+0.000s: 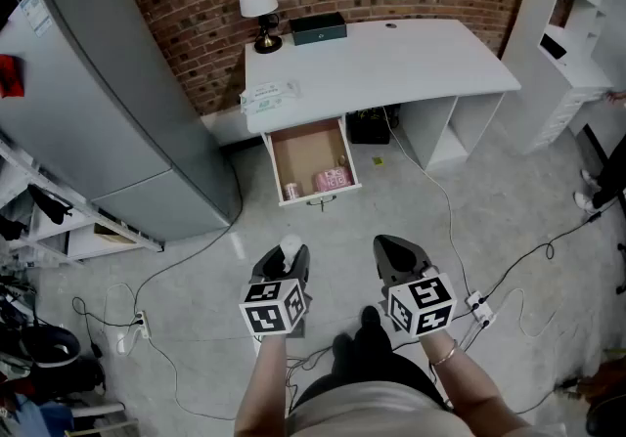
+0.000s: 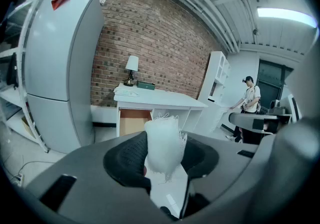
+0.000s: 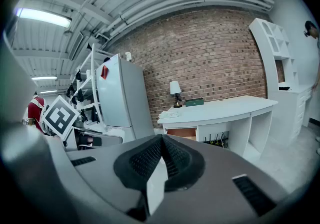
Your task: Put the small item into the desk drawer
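Head view: the drawer (image 1: 311,159) stands pulled out under the bench (image 1: 391,64), and I am well short of it, with bare floor and loose cables (image 1: 445,200) between me and its front. My left gripper (image 1: 290,251) carries the small item (image 1: 290,247), a soft white wad that sticks up past the jaw tips. I judge the carry to be the main risk. The wad is light and squashy, so a jolt could let it slip out before I reach the drawer. A pink thing (image 1: 333,179) already lies near the drawer's front edge, so a drop there could leave the wad perched on the lip.

Left gripper view: the jaws stand partly apart, both pressed against the wad, which fills the gap and frays at its top. Only its lower part is pinched, which I think makes the hold weaker. The drawer shows straight ahead beyond it.

Right gripper view: my right gripper (image 3: 161,155) is closed tight, pad against pad, with nothing between. The drawer lies ahead and slightly right of the jaws.
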Demonstrator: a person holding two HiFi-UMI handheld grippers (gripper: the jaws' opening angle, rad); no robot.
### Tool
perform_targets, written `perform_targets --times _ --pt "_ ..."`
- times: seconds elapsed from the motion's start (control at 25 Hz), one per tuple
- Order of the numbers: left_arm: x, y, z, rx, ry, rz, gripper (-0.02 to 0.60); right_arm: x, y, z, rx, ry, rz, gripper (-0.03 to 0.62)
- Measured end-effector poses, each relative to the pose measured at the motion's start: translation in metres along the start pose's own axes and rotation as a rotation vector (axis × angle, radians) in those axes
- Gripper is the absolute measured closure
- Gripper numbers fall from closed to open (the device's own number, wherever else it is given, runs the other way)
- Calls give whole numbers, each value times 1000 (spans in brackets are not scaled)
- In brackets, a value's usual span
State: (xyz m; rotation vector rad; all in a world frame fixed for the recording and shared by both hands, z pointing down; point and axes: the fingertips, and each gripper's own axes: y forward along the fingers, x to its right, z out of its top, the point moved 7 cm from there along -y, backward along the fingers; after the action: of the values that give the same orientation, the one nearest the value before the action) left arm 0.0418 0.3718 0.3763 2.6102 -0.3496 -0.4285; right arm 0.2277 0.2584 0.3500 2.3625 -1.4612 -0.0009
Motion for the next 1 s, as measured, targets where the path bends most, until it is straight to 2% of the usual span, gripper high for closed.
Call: perform_targets --times 0.16,0.56,1.0 --pt "-4 19 13 -6 -2 7 396 15 17 12 17 -8 1 588" --pt "6 71 40 20 -38 85 396 83 38 34 35 -23 22 586" --pt "25 107 60 15 -5 130 396 129 56 46 32 -4 48 586"
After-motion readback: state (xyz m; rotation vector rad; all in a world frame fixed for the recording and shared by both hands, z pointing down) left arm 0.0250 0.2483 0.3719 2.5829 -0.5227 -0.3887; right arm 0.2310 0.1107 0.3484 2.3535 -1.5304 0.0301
